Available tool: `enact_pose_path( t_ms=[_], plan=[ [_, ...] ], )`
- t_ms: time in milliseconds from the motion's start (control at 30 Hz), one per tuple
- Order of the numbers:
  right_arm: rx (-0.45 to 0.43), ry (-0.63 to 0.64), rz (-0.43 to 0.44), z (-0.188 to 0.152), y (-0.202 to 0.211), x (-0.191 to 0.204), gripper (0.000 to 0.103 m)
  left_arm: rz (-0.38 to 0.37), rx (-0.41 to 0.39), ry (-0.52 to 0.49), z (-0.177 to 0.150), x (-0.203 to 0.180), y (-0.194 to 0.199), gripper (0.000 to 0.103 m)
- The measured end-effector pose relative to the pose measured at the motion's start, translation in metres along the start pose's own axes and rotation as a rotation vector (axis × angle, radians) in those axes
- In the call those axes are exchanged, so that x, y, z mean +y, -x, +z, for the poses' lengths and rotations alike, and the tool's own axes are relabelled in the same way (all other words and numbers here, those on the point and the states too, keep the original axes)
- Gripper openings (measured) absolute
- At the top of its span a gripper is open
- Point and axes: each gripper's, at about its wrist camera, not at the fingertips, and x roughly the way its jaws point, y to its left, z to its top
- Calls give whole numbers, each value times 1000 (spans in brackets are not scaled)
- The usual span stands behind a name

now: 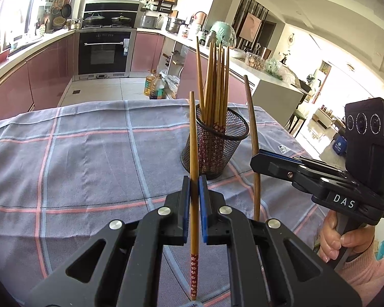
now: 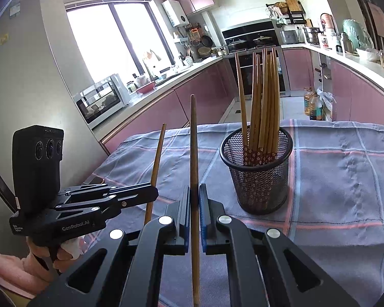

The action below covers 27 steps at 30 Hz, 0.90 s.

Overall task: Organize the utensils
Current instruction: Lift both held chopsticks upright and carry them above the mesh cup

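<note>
From the left wrist view, my left tool (image 1: 194,199) is pinching one chopstick (image 1: 193,153) between its blue pads, gripped low on the plain wooden shaft, just above the red flowered end that hangs below the fingers. The stick stands nearly upright, thin tip upward. I judge it light, stiff and a little slick, so a firm pinch near the thicker end keeps it from swivelling. Beyond it stands the mesh cup (image 1: 215,140) on the checked cloth (image 1: 89,153) covering the bench, with a bundle of matching chopsticks (image 1: 216,81) leaning in it, patterned ends down. To the right, my right tool (image 1: 262,160) holds a second chopstick (image 1: 252,128) upright, near the cup's side.

From the right wrist view, my right tool (image 2: 194,199) is pressed onto its own chopstick (image 2: 194,158), a smooth round taper of brown wood, gripped around mid-length. The cup (image 2: 258,176) is black wire mesh, round and open-topped, and probably light enough to tip if a stick knocks its rim. My left tool (image 2: 151,192) sits left, its chopstick (image 2: 157,153) slanting upward. The cloth (image 2: 332,168) looks soft and woven.
</note>
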Motion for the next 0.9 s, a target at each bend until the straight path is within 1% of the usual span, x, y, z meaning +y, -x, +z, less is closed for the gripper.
enact_pose_path(
  t_ms=[433, 900],
  plan=[
    [-29, 4, 2, 8, 8, -1, 6, -2, -14, -8, 3, -1, 0, 8],
    [-58, 16, -2, 19, 12, 0, 6, -17, -38, -16, 8, -4, 8, 8]
  ],
)
